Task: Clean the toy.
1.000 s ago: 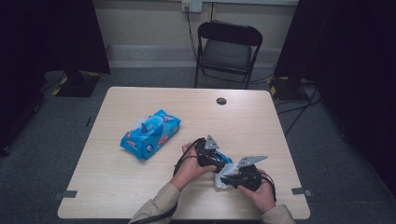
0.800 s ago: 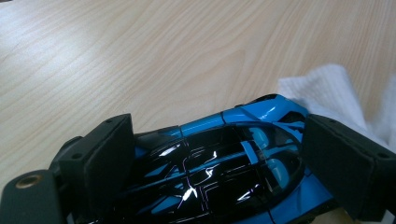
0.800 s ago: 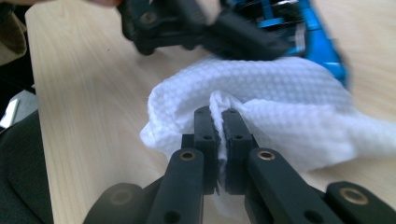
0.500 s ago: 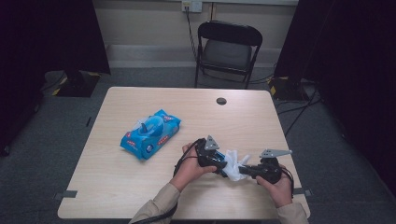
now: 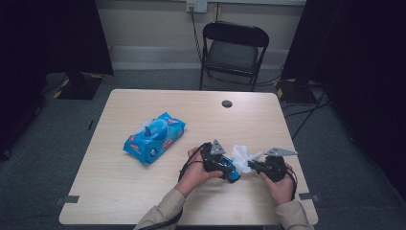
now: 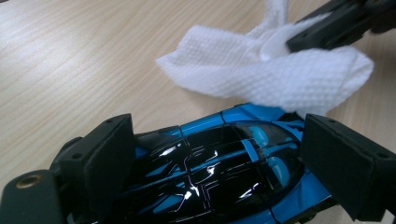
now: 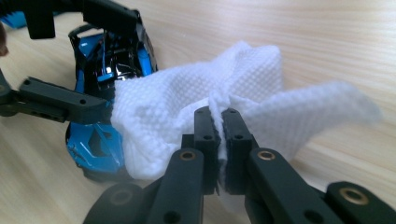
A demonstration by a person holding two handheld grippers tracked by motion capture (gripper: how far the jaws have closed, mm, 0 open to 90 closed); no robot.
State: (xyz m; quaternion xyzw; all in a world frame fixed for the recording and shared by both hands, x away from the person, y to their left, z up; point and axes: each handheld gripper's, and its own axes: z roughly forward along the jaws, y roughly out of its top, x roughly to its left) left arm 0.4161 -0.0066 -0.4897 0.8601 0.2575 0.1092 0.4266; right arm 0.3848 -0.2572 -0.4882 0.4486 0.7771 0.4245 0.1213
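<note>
A blue and black toy car [image 5: 233, 173] lies low over the table near its front edge, and my left gripper [image 5: 227, 169] is shut on it. Both black pads press the car's sides [image 6: 219, 168]. My right gripper [image 5: 252, 166] is to the right of the car and shut on a white wipe [image 5: 241, 155]. The wipe [image 7: 187, 107] is pinched in a fold between the jaws of the right gripper [image 7: 218, 122] and bunches up against the car's end [image 7: 105, 60]. In the left gripper view the wipe [image 6: 261, 70] drapes just beyond the car's nose.
A blue pack of wipes [image 5: 154, 136] lies left of centre on the wooden table [image 5: 119, 191]. A small black round cap [image 5: 227, 103] sits near the far edge. A black folding chair [image 5: 234, 48] stands behind the table.
My right gripper has moved to the right with the wipe, away from the left hand. The left gripper has kept the car in about the same place.
</note>
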